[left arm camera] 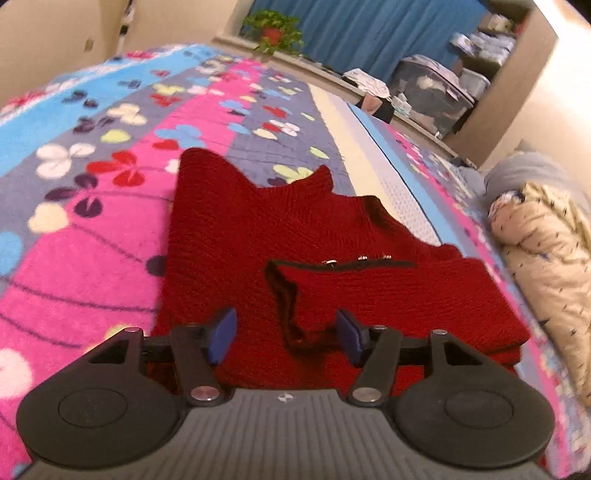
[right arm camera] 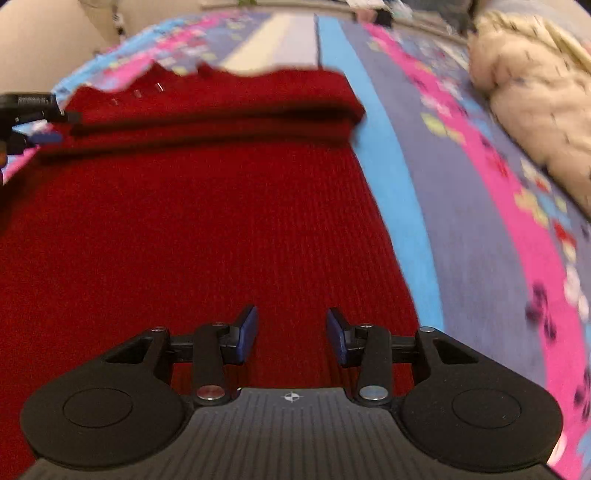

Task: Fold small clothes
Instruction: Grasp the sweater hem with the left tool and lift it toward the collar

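Observation:
A red knitted sweater lies flat on the flowered blanket. One sleeve is folded across its body, and the dark-edged cuff lies between my left gripper's blue pads without being pinched. That gripper is open, low over the near hem. In the right wrist view the sweater fills the frame, with a folded band across its far end. My right gripper hovers open just above the knit near its right edge, with nothing gripped. The left gripper shows at the far left edge.
A beige quilted bundle lies on the bed to the right of the sweater. Beyond the bed are a potted plant, a blue curtain and storage boxes by a shelf.

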